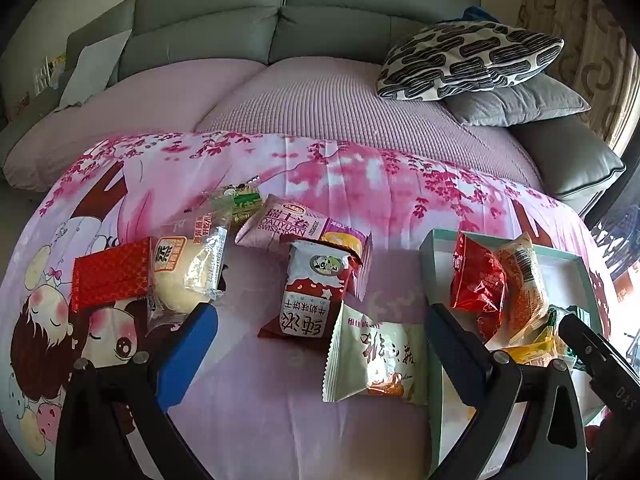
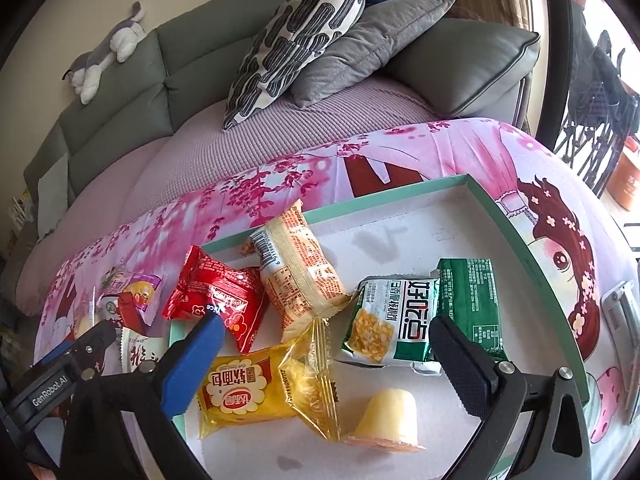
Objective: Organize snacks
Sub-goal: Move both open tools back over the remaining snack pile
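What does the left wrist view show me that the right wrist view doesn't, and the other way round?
Left wrist only: the red flat packet and the clear-wrapped bun lying on the cloth.
Right wrist only: the yellow bread packet, the jelly cup and the green-and-white packet inside the box.
Both: the teal box, the red pouch and orange packet in it, and the white packet outside.

Mint-green tray (image 2: 400, 190), pink floral cloth (image 2: 280, 176)
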